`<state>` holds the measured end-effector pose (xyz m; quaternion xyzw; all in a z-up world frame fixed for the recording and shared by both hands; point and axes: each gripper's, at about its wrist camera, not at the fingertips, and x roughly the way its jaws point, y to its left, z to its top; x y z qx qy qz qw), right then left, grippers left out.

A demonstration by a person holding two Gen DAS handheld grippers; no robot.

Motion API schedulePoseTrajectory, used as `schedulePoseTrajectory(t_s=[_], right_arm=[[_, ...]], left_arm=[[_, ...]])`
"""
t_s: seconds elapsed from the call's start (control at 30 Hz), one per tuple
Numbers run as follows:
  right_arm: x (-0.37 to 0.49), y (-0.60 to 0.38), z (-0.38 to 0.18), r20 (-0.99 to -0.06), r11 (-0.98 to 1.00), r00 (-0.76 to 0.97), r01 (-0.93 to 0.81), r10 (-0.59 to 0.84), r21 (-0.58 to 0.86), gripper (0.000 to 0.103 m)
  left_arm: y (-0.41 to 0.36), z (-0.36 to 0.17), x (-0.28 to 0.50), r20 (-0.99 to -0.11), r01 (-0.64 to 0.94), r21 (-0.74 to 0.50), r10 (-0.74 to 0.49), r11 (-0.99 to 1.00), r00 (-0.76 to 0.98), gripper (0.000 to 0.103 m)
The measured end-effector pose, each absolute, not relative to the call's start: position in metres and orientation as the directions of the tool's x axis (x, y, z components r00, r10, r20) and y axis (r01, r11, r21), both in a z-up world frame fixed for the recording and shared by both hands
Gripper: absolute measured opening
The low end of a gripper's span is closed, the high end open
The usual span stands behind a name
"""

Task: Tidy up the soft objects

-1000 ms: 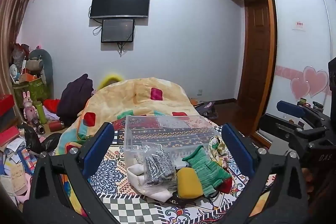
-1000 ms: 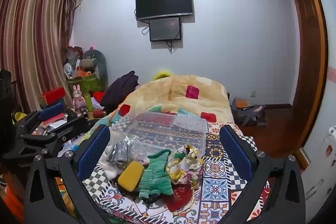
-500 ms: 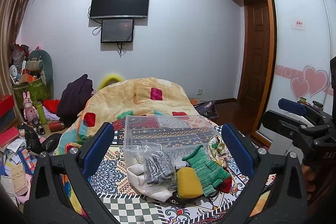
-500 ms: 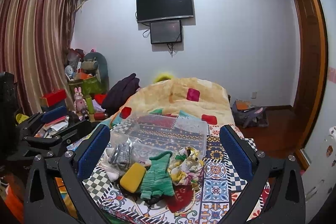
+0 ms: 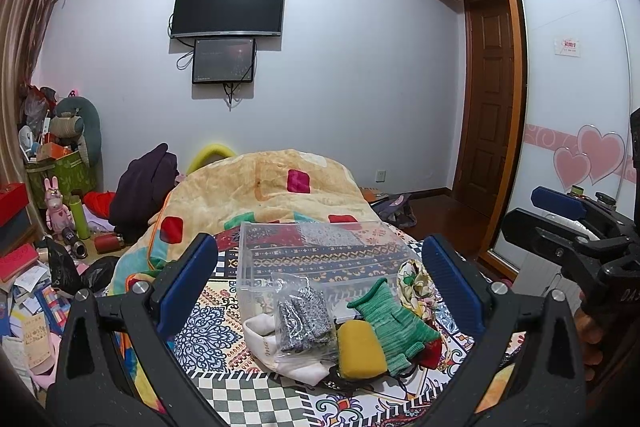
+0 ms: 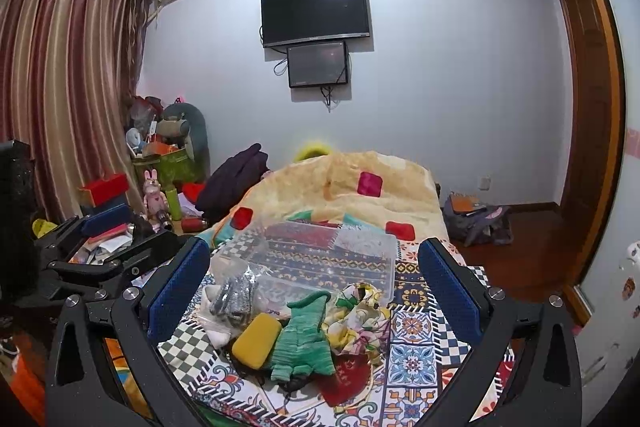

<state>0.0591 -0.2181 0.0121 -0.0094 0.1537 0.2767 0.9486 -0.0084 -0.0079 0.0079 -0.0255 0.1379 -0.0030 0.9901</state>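
Lying before an empty clear bin [image 5: 320, 255]: green glove [image 5: 394, 323]; yellow sponge [image 5: 360, 349].

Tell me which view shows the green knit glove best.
The left wrist view: the green knit glove lies unobstructed, cuff to fingers, beside the yellow sponge. The right wrist view shows it whole too, slightly smaller.

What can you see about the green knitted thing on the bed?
The green knitted glove looks soft and woolly, in striped light and dark green, with a ribbed cuff pointing toward the clear plastic box. It lies flat and limp in the pile on the patterned bedcover, stubby fingers toward the cameras. It leans against the yellow sponge, overlaps something red and touches the flowery cloth. Neither gripper touches it.
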Motion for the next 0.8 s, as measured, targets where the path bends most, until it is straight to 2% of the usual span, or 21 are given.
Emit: schedulePoseTrajectory(t_s=[0.8], right_arm=[[0.0576,-0.2183,0.0143,-0.291,0.844,0.798,-0.532,0.528,0.073,0.103]], left_arm=[[-0.0094,0.0097,-0.0084,-0.27,-0.002,-0.05,-0.012,0.999,0.963,0.103]])
